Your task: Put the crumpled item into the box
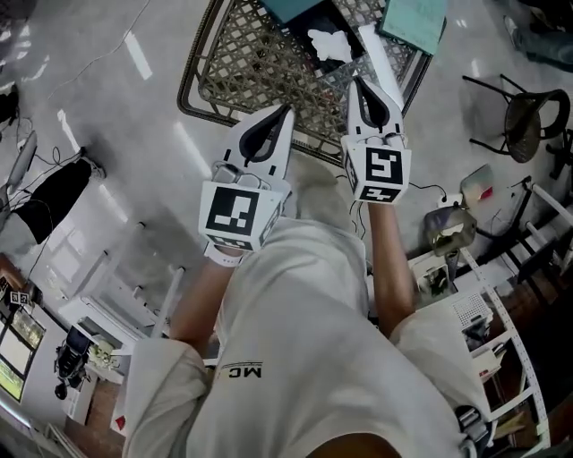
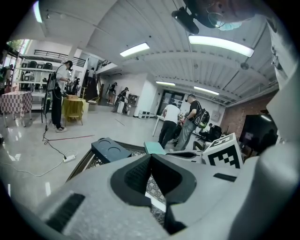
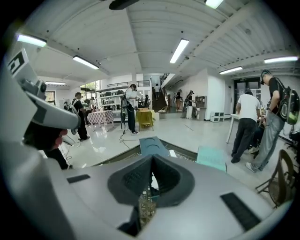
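Both claws are held side by side above the person's pale-clothed lap, short of the brown woven lattice surface (image 1: 240,64), and neither has anything in it. The left claw (image 1: 286,111) has its dark ribbed pads pressed tip to tip in its own view (image 2: 150,158). The right claw (image 1: 357,82) is drawn together the same way (image 3: 151,160), with only lattice and a sliver of white showing beyond its pads. The white crumpled paper-like wad (image 1: 329,43) lies on a dark patch toward the far side of the surface, ahead of the right claw and apart from it. It sits roughly between the flat dark blue box with two round recesses (image 2: 110,151) and the flat teal box (image 1: 414,20). Which box is meant cannot be told from here, and neither shows an open mouth, so the wad could end up on a lid or in the wrong one. A second risk is going in with the pads closed, which would likely just nudge so light a thing across the lattice or off the far edge. The long white strip (image 1: 380,55) lies just beside the wad, and a wide or careless pinch could catch it too. A shallow grip on one fold would probably let the wad slip free on the way.
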Available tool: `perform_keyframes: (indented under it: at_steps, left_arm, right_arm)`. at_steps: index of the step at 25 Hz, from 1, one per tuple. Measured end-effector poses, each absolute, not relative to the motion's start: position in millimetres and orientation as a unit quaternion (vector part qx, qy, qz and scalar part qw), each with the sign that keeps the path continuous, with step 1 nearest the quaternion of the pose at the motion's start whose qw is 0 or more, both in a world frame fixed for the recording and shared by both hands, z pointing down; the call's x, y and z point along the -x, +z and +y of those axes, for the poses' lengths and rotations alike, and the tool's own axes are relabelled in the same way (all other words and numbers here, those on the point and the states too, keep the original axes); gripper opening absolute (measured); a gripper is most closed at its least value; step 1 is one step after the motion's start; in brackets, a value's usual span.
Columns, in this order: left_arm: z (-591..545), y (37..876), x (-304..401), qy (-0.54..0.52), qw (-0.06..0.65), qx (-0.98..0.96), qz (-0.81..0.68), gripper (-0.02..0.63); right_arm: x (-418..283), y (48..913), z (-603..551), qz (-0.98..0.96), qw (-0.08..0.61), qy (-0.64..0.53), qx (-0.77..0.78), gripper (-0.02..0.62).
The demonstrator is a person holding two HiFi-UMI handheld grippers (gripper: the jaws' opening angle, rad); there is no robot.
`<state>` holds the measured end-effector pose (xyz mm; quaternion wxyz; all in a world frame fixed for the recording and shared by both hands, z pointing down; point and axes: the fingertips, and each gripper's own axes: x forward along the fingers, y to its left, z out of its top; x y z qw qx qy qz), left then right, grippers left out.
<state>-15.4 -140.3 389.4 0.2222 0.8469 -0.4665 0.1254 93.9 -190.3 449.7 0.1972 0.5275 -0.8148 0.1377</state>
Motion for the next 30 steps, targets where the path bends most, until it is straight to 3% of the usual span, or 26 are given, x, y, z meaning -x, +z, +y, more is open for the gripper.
perform_keyframes:
  at_steps: [11,30]
  left_arm:
    - [-114,332,17,0.097,0.193,-0.85,-0.48,0.025]
    - [-89,280,18,0.07,0.145,-0.861,-0.483,0.025]
  right_arm:
    - [-104,353,-142,-0.834,0.152,0.093,-0.522,0.02]
    - [-116,282,-97,-0.838,0.097,0.053,-0.535,0.02]
